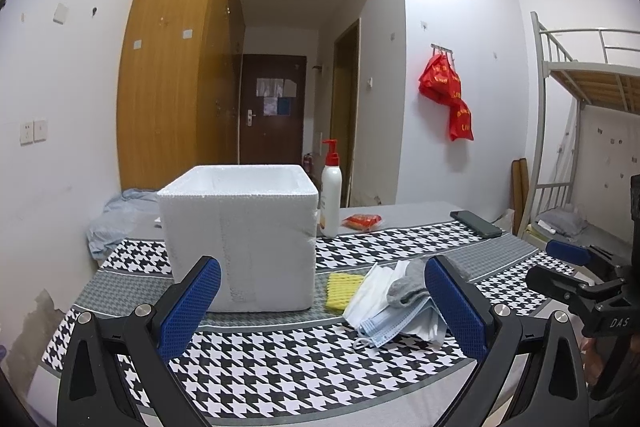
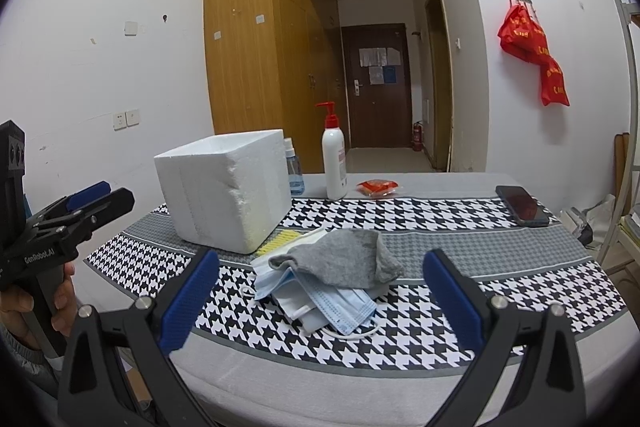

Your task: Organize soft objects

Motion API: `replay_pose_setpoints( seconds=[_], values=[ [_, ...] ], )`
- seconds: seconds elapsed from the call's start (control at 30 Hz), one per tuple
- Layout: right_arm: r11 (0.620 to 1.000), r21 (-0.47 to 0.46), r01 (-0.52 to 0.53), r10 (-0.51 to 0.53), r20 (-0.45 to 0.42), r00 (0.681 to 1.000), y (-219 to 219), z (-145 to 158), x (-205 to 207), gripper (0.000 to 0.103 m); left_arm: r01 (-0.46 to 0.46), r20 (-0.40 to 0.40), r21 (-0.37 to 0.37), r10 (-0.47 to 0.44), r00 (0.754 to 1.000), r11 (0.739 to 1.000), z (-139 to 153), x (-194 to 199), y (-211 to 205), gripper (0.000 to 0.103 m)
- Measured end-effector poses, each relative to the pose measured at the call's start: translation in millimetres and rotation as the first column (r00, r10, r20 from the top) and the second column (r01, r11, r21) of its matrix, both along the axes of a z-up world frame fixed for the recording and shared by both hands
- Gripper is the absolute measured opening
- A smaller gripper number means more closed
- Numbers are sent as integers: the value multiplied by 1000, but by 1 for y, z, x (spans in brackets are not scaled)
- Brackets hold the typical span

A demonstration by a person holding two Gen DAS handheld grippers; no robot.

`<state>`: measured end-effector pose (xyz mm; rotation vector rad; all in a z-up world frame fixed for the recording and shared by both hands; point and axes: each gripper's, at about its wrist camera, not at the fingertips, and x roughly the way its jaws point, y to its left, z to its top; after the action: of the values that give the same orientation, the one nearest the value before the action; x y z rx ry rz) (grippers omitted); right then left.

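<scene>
Gray sock [image 2: 344, 259] draped limp over a loose heap of blue and white face masks [image 2: 320, 303], just beside yellow foam netting [image 1: 344, 291] and open white styrofoam box [image 1: 244, 235].

Left gripper [image 1: 322, 301] and right gripper [image 2: 320, 291] both spread wide, empty, pointing toward 12 o'clock, level

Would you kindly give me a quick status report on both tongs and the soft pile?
Left tongs open, empty. Right tongs open, empty. Grey sock atop face masks, untouched beside foam box. Nothing blocking the pile.
</scene>
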<state>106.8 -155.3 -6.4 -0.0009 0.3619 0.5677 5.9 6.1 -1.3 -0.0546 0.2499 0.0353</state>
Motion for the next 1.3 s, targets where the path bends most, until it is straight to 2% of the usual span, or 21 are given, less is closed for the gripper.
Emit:
replay_pose_setpoints(
  seconds=[0.73,1.3],
  values=[
    [1000,-7,0,0,-5,1000,3,0,2,103,-4,-13,7,4,1000,1000,0,5,3,102],
    [999,-44,4,-7,-79,997,10,-12,29,103,-20,-121,6,20,992,1000,-13,40,8,102]
  ],
)
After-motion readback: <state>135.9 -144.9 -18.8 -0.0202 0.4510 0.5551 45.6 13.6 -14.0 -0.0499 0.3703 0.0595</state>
